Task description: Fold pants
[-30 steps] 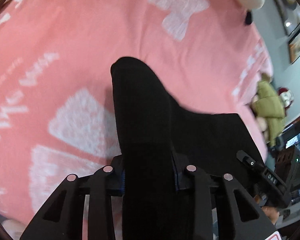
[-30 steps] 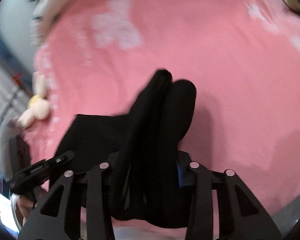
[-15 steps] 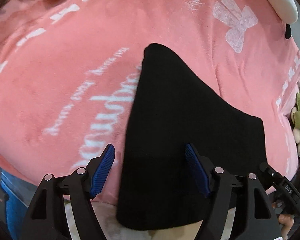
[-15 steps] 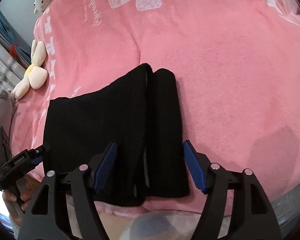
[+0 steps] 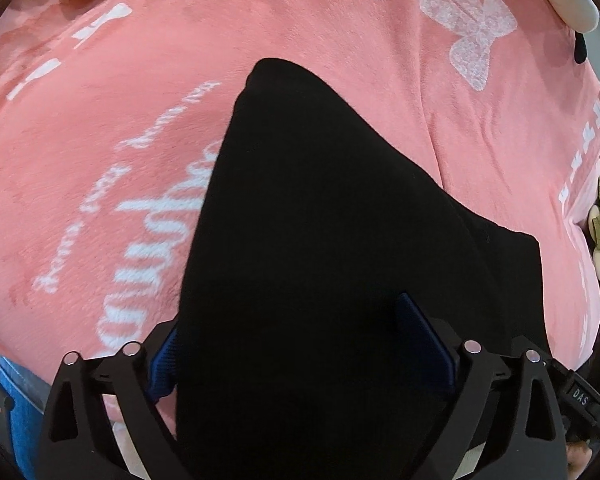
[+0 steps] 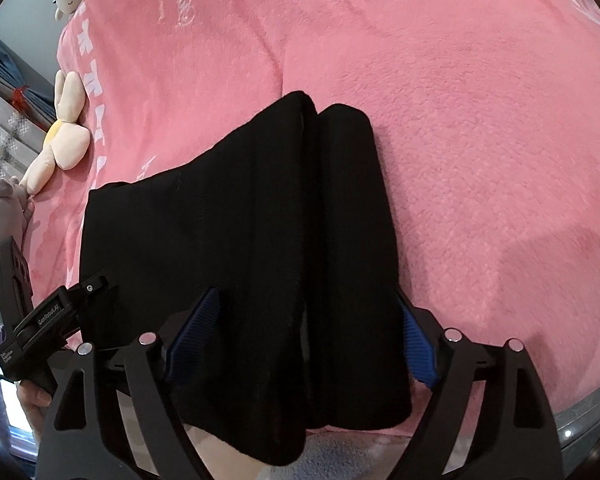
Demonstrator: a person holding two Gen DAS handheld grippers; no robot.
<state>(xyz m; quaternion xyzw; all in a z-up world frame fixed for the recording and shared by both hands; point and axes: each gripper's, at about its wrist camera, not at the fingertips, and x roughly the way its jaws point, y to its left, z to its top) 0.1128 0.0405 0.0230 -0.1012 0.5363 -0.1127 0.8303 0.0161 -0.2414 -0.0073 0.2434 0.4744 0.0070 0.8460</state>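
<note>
Left fingers (image 5: pixel 162 364) half behind black pants (image 5: pixel 320 260)

Left gripper (image 5: pixel 296 344) angled steeply downward, jaws opening; right gripper (image 6: pixel 300 328) likewise tilted down, jaws opening.

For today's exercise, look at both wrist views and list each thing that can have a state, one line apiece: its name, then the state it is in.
Black pants: folded, lying flat on the blanket, released.
Left tongs: jaws opening, pants between them, pads not pressing.
Right tongs: jaws opening, astride the pants' near edge, not gripping.
Pink blanket: spread out, mostly smooth.
Cream plush toy: lying at the blanket's edge.
</note>
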